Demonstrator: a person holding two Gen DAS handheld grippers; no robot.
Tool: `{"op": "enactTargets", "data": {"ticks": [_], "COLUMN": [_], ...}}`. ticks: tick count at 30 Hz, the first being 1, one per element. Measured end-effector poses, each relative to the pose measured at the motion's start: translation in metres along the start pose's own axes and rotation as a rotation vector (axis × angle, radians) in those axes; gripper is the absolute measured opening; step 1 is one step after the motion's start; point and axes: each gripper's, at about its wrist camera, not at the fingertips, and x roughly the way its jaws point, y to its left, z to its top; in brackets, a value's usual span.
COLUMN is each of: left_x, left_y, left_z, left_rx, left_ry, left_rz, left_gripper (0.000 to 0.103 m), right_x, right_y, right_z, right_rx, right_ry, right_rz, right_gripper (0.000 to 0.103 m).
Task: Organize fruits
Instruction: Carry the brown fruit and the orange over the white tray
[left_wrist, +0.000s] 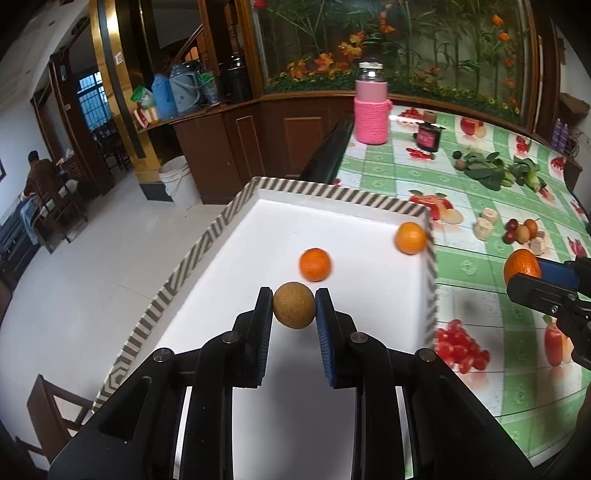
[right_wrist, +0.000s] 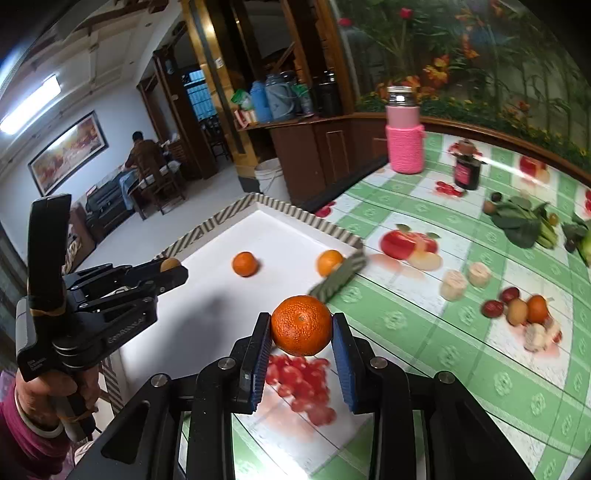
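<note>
Left claw pinches rough (round) brown fruit.

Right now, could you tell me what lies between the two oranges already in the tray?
Only bare white tray floor separates the middle orange from the corner orange; both wrist views show it.

Four oranges: two in the tray at and, one held, one in the pile. One brown fruit held. Two, perhaps three, pale chunks lie on the worktop; blur hinders counting.
</note>
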Motion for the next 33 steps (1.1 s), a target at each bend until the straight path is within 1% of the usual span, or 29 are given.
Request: {"op": "enactTargets", "data": {"ticks": [6,10,14,20,23,30,33], "left_x": [0.011,0.019,0.028,0.038,0.043,0.050,0.056], "left_y": [0.016,0.026,0.033,0.039,0.041,0.045,0.047], "left_z": [0.001,0.002,0.002,0.001,0.002,0.005,0.005], "left_rx": [-0.023,-0.042,-0.048,-0.049,-0.054,-0.071,-0.088], "left_ry": [0.023,0.049,0.071,0.093,0.104,0.146,0.191], "left_rz": [0.010,0.002,0.009,0.015,0.017,-0.011,-0.047], "left_gripper": [0.023,0.023,0.023,0.023,0.023,0.023,0.023], "right_x": [0.019,0.034,0.049,0.075,0.083,0.104,0.113], "right_y": [0.019,0.027,0.032,0.034,0.034,0.038,0.041], "right_z": [0.011,0.017,0.022,0.027,0.030,0.035,0.038], "right_rx": [-0.044,-0.074,-0.085,-0.106,-0.111,-0.137,-0.162], "right_ry": [0.026,0.053,0.075,0.124,0.133,0.173,0.185], "right_rz": [0.026,0.037,0.052,0.049,0.049,0.045,0.017], "right_gripper": [0.031,0.031,0.031,0.031,0.031,0.031,0.031]}}
